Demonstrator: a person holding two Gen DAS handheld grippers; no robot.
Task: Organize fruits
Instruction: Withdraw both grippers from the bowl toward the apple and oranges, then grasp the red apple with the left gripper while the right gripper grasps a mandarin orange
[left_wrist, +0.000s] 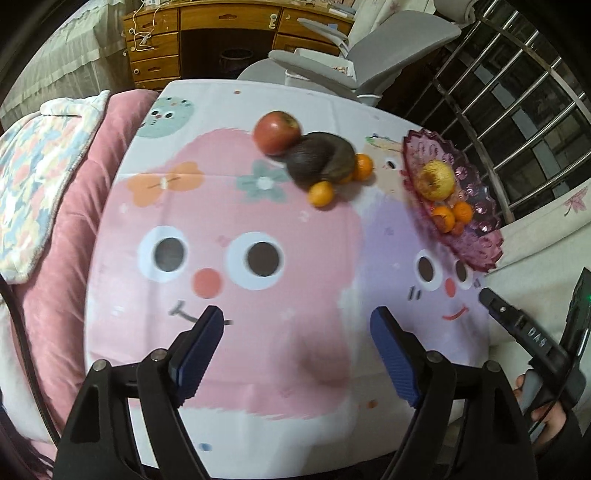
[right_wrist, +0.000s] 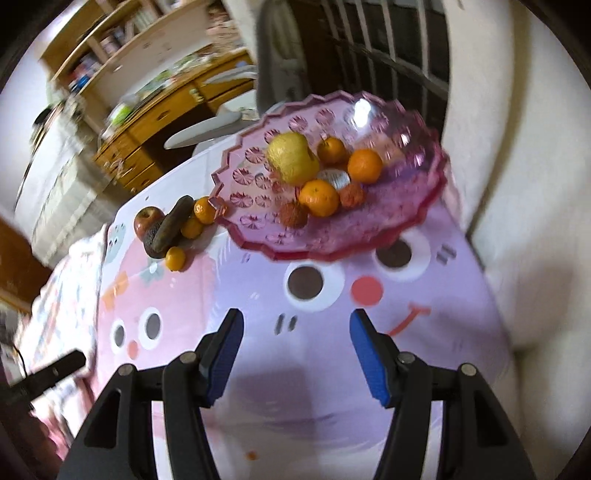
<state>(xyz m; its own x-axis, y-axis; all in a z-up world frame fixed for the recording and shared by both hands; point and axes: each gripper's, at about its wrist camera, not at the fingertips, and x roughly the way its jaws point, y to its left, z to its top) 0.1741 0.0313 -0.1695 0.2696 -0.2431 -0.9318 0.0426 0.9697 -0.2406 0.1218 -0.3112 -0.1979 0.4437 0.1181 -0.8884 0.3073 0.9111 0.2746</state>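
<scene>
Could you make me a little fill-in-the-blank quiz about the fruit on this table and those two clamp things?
1. The yellow apple lies in the ____ bowl.
2. The red apple rests on the ____, outside the bowl.
3. Both the left hand-held gripper and the right hand-held gripper are ____, holding nothing.
4. The avocado touches the red ____.

Missing words: pink; tablecloth; open; apple

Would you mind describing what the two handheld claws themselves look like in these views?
Both match: the left claw and right claw each have two black angular linkage arms with round silver pivot pins, tipped by blue ribbed pads. Seen from the left wrist, the right unit has a black body with white lettering and a small green light, and is gripped by a bare hand in a dark sleeve.
</scene>
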